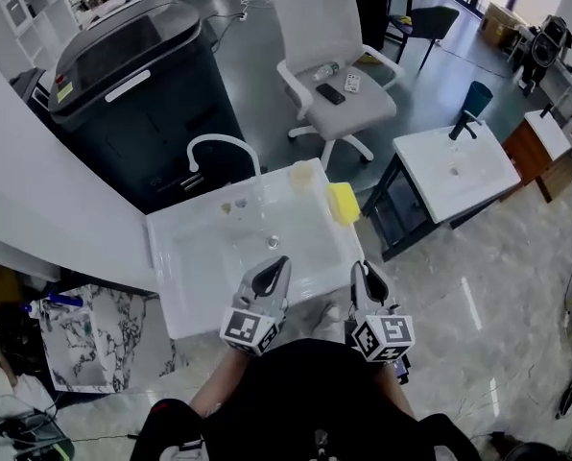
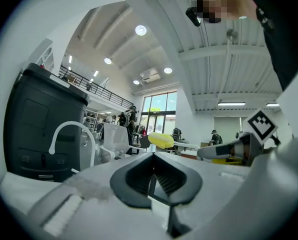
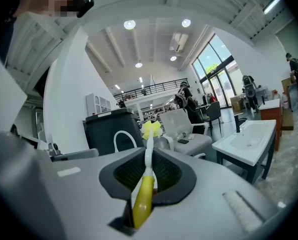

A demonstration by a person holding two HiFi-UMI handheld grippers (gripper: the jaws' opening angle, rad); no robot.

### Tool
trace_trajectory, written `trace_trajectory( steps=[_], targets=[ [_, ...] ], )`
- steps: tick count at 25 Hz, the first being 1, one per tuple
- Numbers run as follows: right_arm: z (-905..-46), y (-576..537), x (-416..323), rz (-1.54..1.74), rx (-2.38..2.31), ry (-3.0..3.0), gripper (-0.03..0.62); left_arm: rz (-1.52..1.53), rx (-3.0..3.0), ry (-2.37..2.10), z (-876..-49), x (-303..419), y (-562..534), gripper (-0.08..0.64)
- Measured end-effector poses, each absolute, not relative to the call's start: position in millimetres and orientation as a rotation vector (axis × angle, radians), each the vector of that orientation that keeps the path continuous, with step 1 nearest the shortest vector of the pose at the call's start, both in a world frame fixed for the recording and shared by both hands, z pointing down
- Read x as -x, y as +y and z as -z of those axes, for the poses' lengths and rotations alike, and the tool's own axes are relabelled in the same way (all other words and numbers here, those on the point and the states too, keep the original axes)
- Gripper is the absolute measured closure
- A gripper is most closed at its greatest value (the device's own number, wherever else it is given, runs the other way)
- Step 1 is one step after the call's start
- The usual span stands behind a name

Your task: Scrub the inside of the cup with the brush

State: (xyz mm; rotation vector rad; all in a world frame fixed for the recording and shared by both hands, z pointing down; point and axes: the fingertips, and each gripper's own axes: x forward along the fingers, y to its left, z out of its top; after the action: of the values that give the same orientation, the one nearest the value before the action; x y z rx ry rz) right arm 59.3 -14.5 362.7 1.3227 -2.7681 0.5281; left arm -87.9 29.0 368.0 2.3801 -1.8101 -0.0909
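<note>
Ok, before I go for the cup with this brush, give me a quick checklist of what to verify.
1. Brush gripped: ok. The right gripper is closed on the brush at its yellow handle, bristles pointing ahead.
2. Free gripper ready for the cup: not ok. The left gripper has its jaws shut with nothing between them; it probably needs opening first.
3. Cup located: ok. The cup stands on the back rim of the sink, near the sponge.
4. Cup held: not ok. Neither gripper touches it.
5. Cup's inside empty: cannot tell; it is too small in the head view.
</note>
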Motion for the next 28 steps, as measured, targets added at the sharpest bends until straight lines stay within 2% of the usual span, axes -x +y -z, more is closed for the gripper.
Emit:
trace_trajectory(
  steps=[18,28],
  targets=[
    [-375.6,-137.2,-84.3,-0.515,-0.969,-2.853,0.551,0.075,-2.139,-2.126,-381.6,57.7,-65.3,0.558],
    [-409.3,-167.6,-71.5,-0.544,-0.863,-2.800,0.551,0.033,-2.018,-2.176,-415.6,74.0,-92.6,0.558]
  ],
)
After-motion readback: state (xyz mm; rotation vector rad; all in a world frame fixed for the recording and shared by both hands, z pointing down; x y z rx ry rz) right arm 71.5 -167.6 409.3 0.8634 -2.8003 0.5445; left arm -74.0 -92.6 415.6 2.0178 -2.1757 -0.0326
